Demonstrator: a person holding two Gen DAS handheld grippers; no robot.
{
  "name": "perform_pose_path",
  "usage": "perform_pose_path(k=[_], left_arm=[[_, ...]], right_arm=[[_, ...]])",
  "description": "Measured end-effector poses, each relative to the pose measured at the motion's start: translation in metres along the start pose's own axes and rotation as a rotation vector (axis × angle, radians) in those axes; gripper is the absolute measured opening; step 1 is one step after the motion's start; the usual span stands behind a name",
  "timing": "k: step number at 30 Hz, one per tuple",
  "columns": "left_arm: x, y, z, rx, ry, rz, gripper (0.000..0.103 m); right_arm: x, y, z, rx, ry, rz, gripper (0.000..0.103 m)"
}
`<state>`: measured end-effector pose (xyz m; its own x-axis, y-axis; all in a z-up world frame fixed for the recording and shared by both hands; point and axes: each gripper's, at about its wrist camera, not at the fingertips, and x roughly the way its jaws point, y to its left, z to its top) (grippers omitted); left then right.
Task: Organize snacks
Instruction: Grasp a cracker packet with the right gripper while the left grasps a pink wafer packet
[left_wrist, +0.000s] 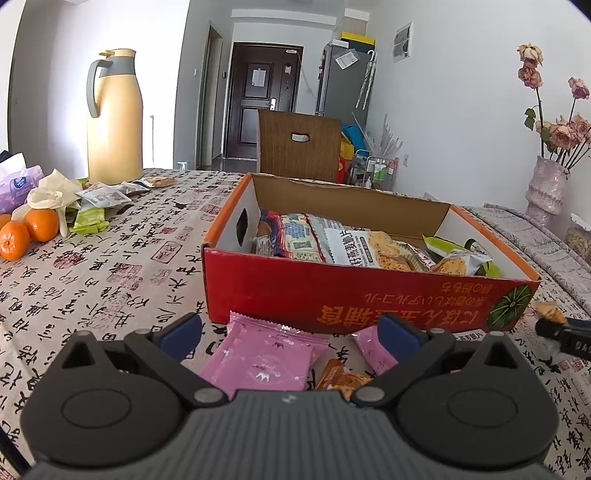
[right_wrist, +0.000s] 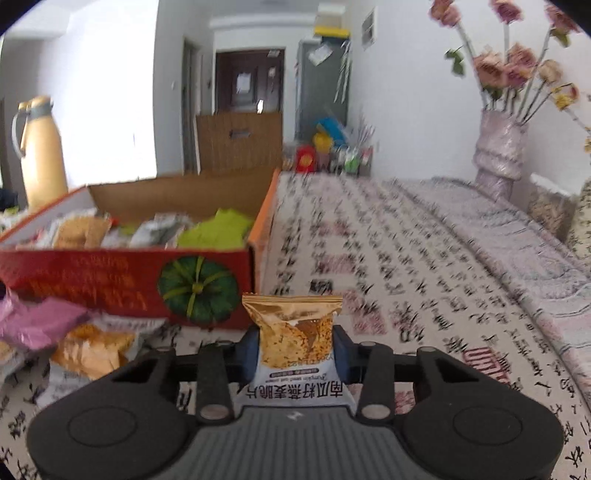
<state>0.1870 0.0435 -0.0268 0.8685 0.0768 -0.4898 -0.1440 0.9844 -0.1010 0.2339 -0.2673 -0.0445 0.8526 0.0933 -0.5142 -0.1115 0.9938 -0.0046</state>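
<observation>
Right wrist view: right claw (right_wrist: 297, 350) clenched on a gold-and-white foil oat-crisp packet (right_wrist: 295, 332), held upright just right of the red cardboard box (right_wrist: 122, 280), near its pumpkin corner. Pinch sits low; packet could slip or snag the box wall. Left claw (left_wrist: 291, 332) released, hovering over a pink foil sachet (left_wrist: 264, 360) on the counter (left_wrist: 110, 266) in front of the box; it may drag neighbouring packets.

The red printed cardboard box (left_wrist: 354, 295) shows a slightly glossy outer face and raw matt brown board inside. The pink plastic snack packet (left_wrist: 258, 360) looks satiny. The gold foil-look crisp packet (right_wrist: 295, 332) is shiny and crinkled. The tabletop's calligraphy-printed cloth (left_wrist: 110, 273) is matt woven fabric. The left tool (left_wrist: 291, 334) has matt black plastic.
</observation>
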Motion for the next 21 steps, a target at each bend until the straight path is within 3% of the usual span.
perform_pose_path(k=[5, 9, 16, 21], left_arm=[[-0.003, 0.004, 0.007, -0.007, 0.044, 0.026, 0.103], [-0.002, 0.006, 0.012, 0.044, 0.081, 0.049, 0.103], [0.026, 0.010, 0.009, 0.115, 0.221, 0.091, 0.103], [0.036, 0.012, 0.005, 0.106, 0.257, 0.102, 0.102]], right_arm=[[-0.005, -0.005, 0.002, 0.022, -0.030, 0.006, 0.039], [-0.007, -0.007, 0.001, 0.030, -0.044, 0.017, 0.039], [-0.012, -0.010, -0.001, 0.050, -0.073, 0.031, 0.039], [-0.013, -0.011, -0.001, 0.054, -0.081, 0.040, 0.039]])
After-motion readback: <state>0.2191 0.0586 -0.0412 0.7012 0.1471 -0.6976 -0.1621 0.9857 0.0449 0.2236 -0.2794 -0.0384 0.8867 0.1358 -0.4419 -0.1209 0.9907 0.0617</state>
